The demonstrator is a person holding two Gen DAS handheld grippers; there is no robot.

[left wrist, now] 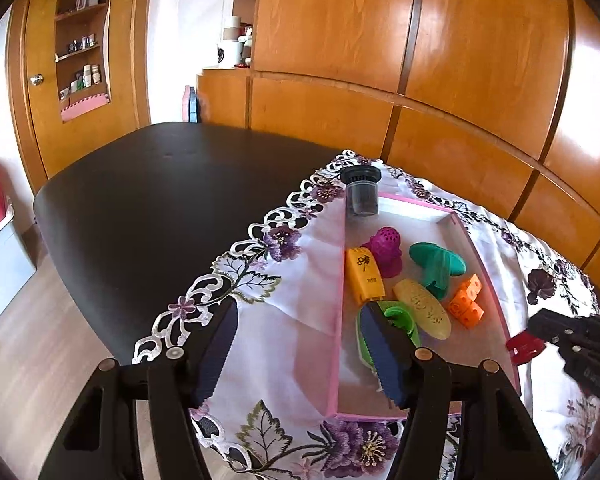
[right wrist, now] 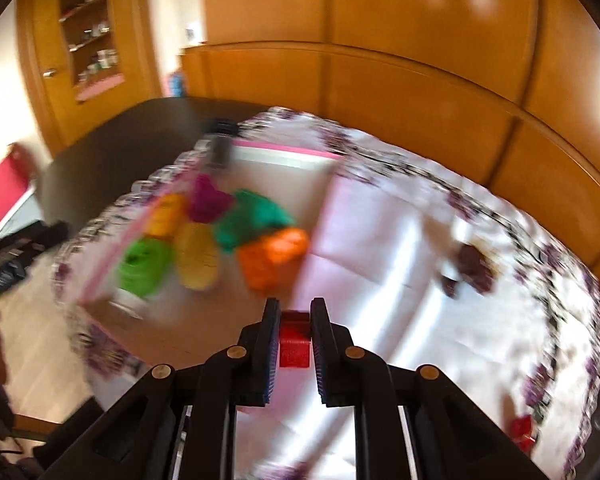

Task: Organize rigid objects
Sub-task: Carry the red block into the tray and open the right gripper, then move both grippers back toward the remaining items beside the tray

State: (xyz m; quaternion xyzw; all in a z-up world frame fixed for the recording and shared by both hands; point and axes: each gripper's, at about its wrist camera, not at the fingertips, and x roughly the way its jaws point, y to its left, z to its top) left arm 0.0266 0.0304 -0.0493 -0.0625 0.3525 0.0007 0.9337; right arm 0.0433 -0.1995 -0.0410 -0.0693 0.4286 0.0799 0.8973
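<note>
Both views are bright with warm daylight. Glare patches shine on the glossy wood panels (left wrist: 480,52), strongest at the right edge of the left view. The left view is sharp; the right view is smeared by motion blur across the cloth (right wrist: 400,240) and toys, only its gripper (right wrist: 295,312) crisp. Fisheye bending curves the panels, with dark vignetted corners.

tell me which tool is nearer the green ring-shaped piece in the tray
Left. The left tool has one finger right over the green piece; the right tool sits beyond the tray's far side, holding a red block.
</note>
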